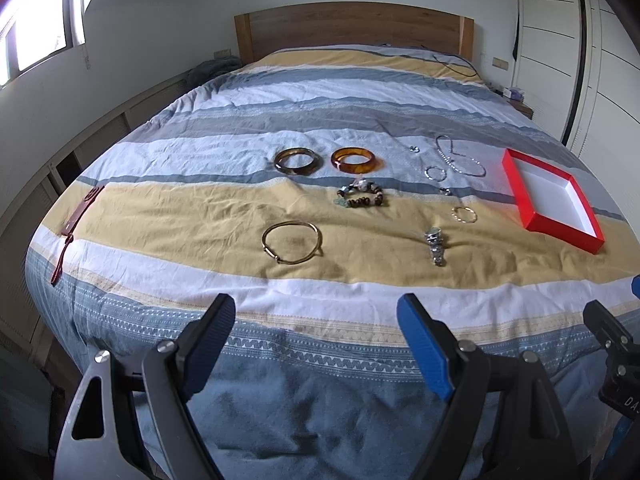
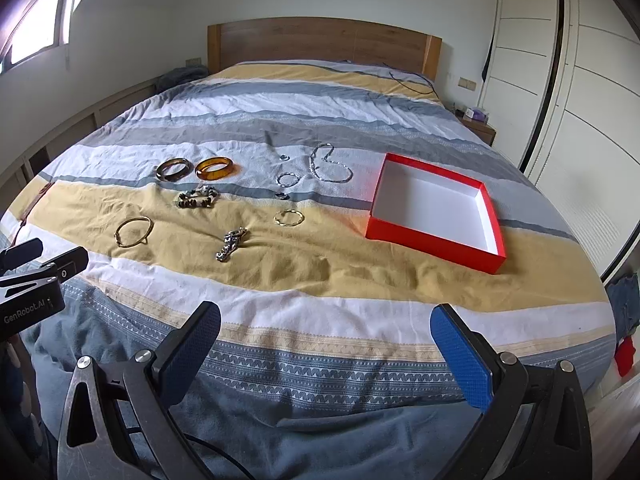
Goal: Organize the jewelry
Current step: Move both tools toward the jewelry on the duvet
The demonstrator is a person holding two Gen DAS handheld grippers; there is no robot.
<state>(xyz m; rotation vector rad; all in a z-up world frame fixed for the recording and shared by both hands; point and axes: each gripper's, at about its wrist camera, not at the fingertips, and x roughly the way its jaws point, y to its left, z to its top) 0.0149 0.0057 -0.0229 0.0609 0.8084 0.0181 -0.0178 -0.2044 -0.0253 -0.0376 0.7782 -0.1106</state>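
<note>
Left gripper [image 1: 316, 312] and right gripper [image 2: 326, 322]: jaws spread wide, empty, above the striped quilt [image 2: 320, 292]. Shallow red cardboard box with white interior [image 2: 434, 210] lies at 1 o'clock; thin gold wire bangle [image 2: 133, 231] at 10 o'clock. Only the left wrist view shows the dark red strap [image 1: 76, 220] at 9 o'clock, on the bed edge.

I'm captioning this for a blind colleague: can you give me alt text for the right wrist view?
An empty red cardboard box with a white inside sits on a striped blue, white and yellow bedspread, with bangles, bracelets and a silver chain necklace spread out to its left. The right gripper has its fingers wide open in the foreground, holding nothing.
</note>
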